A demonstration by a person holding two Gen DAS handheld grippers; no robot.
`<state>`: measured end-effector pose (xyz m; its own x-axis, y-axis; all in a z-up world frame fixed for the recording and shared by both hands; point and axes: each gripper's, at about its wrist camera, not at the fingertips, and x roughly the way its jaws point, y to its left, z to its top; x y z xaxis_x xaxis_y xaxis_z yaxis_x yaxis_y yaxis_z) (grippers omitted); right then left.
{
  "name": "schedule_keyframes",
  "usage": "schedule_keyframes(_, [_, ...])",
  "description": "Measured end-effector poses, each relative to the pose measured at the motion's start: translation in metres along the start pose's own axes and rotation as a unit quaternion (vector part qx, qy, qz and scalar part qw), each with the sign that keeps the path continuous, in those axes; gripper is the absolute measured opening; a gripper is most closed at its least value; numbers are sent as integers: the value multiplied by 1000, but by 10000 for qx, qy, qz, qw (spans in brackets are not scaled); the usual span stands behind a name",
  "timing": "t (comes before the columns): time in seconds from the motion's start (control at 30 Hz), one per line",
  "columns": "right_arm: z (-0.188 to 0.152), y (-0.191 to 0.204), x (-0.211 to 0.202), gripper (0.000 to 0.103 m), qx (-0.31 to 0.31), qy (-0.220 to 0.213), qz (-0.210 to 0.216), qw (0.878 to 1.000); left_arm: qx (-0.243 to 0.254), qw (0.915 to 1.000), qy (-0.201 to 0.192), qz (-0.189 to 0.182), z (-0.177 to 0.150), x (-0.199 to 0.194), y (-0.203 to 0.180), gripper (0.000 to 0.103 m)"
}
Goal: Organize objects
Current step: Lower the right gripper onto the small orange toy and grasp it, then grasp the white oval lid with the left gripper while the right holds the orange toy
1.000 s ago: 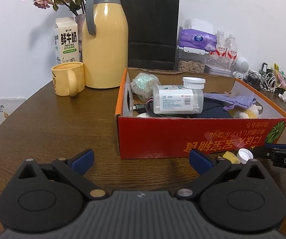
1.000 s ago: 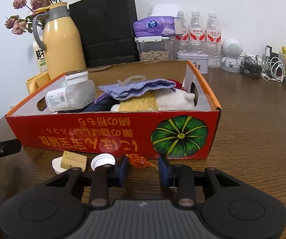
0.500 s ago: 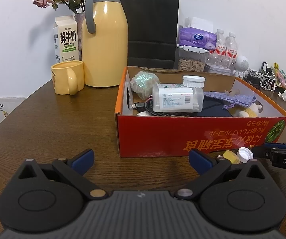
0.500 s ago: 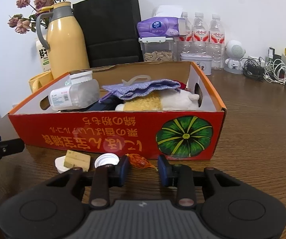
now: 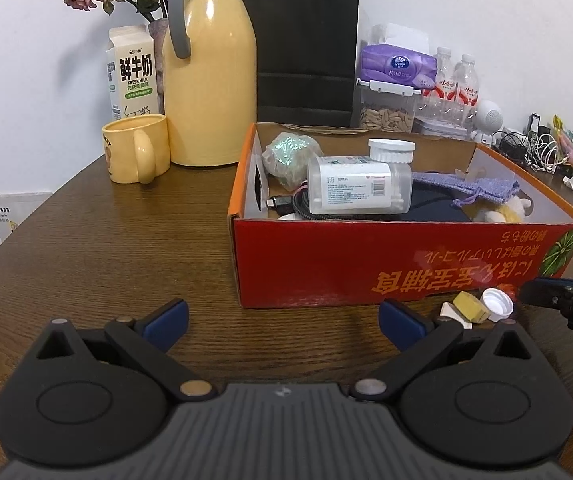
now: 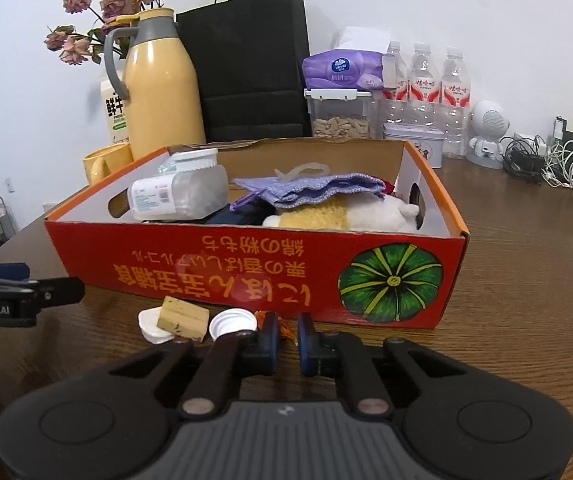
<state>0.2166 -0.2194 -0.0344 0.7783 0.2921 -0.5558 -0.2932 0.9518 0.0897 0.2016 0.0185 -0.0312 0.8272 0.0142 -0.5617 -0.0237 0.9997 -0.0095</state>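
Note:
A red cardboard box (image 6: pixel 246 276) full of items stands on the brown table. In front of it lie an orange wrapped candy (image 6: pixel 285 326), a white bottle cap (image 6: pixel 232 322), a yellowish block (image 6: pixel 184 318) and a small white lid (image 6: pixel 148 322). My right gripper (image 6: pixel 286 334) rests low on the table, its jaws closing, and the blue pads pinch the candy between them. My left gripper (image 5: pixel 284 318) stands wide open with nothing in it, before the box's (image 5: pixel 366 264) left front corner. The cap (image 5: pixel 496 304) and block (image 5: pixel 471 306) lie to its right.
Behind the box are a yellow thermos (image 5: pixel 210 80), a yellow mug (image 5: pixel 134 154), a milk carton (image 5: pixel 132 72), a black paper bag (image 6: pixel 246 64), tissues on a seed container (image 6: pixel 338 92), water bottles (image 6: pixel 422 92) and tangled cables (image 6: pixel 546 160).
The right gripper's jaws have narrowed from a wide gap to a tight one around the orange candy. The left gripper has stayed open and still.

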Motion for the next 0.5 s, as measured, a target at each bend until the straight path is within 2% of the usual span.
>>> schedule_keyframes(0.17, [3, 1, 6, 14, -81, 105, 140, 9998, 7, 10000, 15, 2, 0, 0, 1, 103])
schedule_keyframes(0.33, [3, 6, 14, 19, -251, 178, 237, 9992, 16, 10000, 21, -6, 0, 1, 0, 103])
schedule_keyframes(0.5, [1, 11, 12, 12, -378, 188, 328, 9986, 38, 10000, 21, -16, 0, 1, 0, 103])
